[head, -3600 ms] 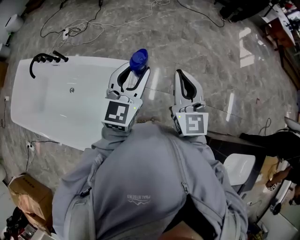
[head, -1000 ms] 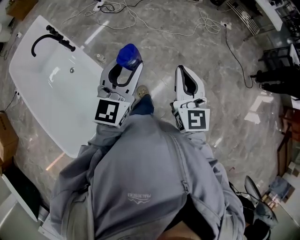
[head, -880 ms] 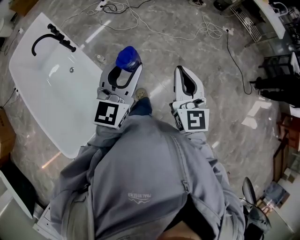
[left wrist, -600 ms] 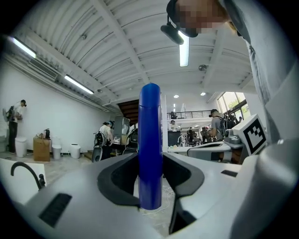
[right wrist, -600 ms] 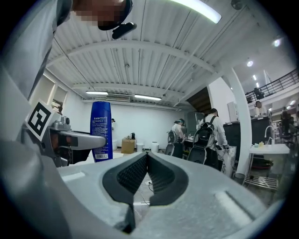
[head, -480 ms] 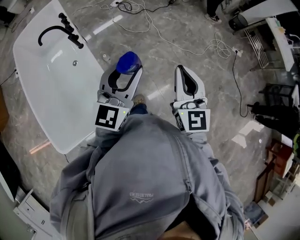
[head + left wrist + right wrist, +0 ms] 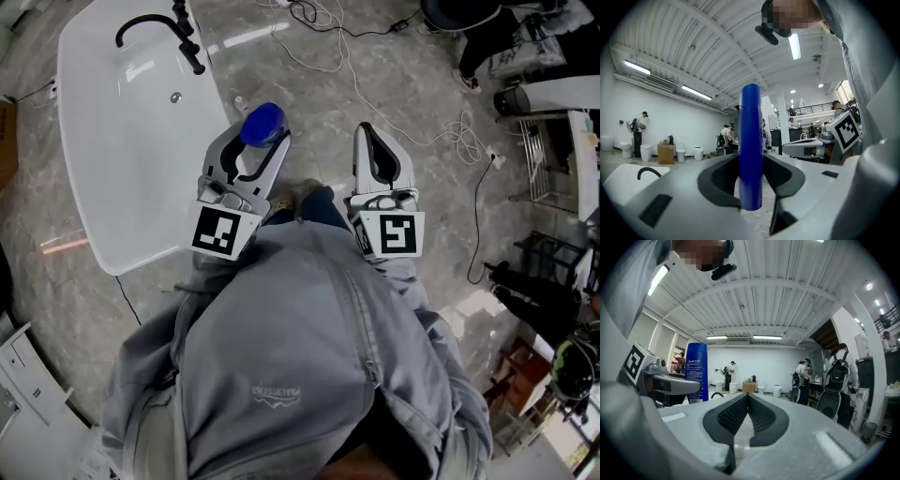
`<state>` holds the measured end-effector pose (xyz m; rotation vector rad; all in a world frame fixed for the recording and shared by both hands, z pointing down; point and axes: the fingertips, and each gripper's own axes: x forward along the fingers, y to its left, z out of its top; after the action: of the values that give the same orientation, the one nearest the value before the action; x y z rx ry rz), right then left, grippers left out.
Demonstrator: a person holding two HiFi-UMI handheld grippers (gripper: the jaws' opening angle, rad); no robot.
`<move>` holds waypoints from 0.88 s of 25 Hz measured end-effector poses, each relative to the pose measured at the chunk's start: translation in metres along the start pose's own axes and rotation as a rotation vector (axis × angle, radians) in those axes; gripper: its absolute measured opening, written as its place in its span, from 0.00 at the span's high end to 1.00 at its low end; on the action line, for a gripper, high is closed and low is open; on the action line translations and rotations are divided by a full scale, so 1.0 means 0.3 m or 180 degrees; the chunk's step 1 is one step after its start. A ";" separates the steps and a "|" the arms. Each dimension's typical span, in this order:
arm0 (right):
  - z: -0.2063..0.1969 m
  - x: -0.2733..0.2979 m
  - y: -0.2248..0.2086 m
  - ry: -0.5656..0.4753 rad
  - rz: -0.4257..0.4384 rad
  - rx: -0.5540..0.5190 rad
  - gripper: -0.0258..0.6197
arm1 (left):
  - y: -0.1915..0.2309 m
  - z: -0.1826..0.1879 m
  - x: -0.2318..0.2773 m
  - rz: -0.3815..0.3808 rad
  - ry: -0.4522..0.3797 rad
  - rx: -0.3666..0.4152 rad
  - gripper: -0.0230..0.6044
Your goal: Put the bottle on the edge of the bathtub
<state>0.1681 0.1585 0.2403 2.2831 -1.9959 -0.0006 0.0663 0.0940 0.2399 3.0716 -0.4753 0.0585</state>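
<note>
Two jaws of the left gripper [image 7: 259, 141] pinch the bottle [image 7: 262, 122] upright (right gripper [image 7: 367, 133] pressed together, empty); keep it vertical, lower it flat onto the bathtub [image 7: 214, 103] edge.

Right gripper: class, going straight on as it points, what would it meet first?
Probably nothing near: ahead of the right gripper lies open floor, with the bathtub off to its left.

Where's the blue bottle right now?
Head view, left of centre: the blue bottle stands upright, clamped in the left claw, over the floor just right of the white bathtub, not yet on its edge.
</note>
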 end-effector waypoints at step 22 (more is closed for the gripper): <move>0.033 0.744 0.032 -0.0217 0.1544 -0.0151 0.96 | 0.546 -0.035 0.213 0.1259 -0.0109 -0.0095 0.72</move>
<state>0.1883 -0.0640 0.2472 1.7379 -2.4988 -0.0851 0.0771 -0.0807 0.2576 2.9031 -1.0658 0.0082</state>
